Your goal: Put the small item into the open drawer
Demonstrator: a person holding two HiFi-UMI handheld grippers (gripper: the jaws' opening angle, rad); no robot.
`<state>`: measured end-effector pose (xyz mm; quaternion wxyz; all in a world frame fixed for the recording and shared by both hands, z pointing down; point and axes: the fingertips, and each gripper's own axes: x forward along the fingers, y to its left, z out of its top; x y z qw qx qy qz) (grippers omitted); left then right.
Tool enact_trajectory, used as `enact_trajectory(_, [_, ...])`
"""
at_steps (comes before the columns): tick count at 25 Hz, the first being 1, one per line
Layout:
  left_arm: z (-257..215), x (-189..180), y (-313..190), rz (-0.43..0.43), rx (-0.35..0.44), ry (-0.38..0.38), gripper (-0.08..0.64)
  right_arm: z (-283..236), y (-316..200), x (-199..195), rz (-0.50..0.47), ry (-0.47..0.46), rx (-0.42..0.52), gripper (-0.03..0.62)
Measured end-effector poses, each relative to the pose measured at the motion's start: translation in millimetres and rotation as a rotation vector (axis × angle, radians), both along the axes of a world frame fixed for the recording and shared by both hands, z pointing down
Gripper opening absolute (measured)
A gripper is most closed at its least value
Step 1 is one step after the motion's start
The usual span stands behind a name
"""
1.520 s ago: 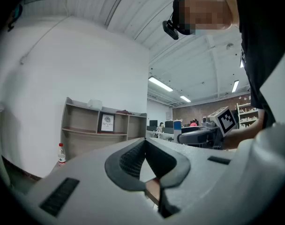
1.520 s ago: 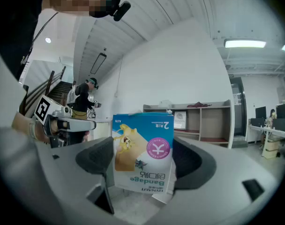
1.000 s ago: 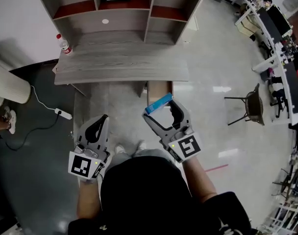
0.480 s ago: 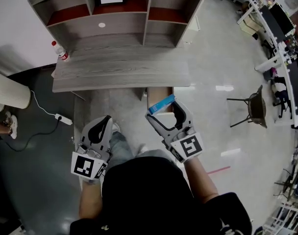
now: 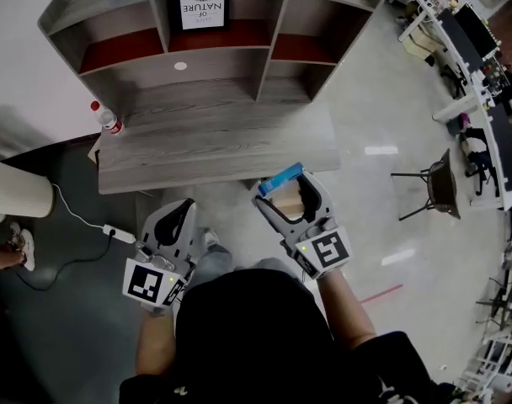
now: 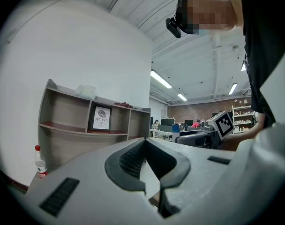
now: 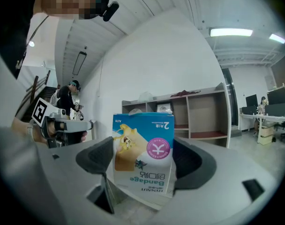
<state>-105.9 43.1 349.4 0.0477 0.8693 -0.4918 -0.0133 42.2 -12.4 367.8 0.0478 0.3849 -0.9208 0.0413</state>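
Over the person's shoulders, in the head view, a grey wooden desk [image 5: 214, 154] with a shelf unit [image 5: 264, 53] on it stands against the white wall. A framed print [image 5: 200, 8] sits in one upper compartment, and a small bottle [image 5: 109, 122] with a red cap stands upright at the desk's left end. The right gripper [image 5: 283, 188] is held out just before the desk's front edge, clamped on a small blue box [image 5: 280, 178] that lies across its tips. Between that gripper's arms a bit of pale wood shows under the desk edge, apparently the open drawer [image 5: 290, 202], though little of it can be seen. The left gripper [image 5: 183, 207] hangs lower and to the left, apart from the desk, over the floor. A white power strip [image 5: 119, 235] lies on the dark floor at the left.

Along the left gripper's own view, its dark pads [image 6: 128, 161] are pressed together at the tips with nothing between them. Beyond them stand the shelves, the print and the bottle.

Along the right gripper's own view, the box sits squarely between the two pads [image 7: 95, 161], gripped on both sides, its print upside down and reading "Bandage". It is up in the air, clear of the desk, with the shelf unit behind it.
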Motion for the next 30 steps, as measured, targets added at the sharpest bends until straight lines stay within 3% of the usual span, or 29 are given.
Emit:
enact_trajectory(6, [6.9,-46.0,-35.7,0.082,-0.021,0.007,0.002,5.5,-26.7,-44.4,0.078,0.010,-0.013,0.407])
enact_trajectory(11, [12.6,-54.0,-54.8,0.149,-0.037,0.012,0.002,12.4,-39.2,-48.4,0.152,0.030,-0.035,0.407])
enact_trajectory(20, [30.2,-24.5,-74.9,0.293,-0.084,0.008,0.002,47.2,-48.9,-2.1,0.313,0.071,-0.107,0.407])
enact_trajectory(30, [58.0,30.4,-92.7,0.419,-0.162,-0.018,0.002,130.6,-48.5,73.2,0.470,0.105,-0.281,0.407])
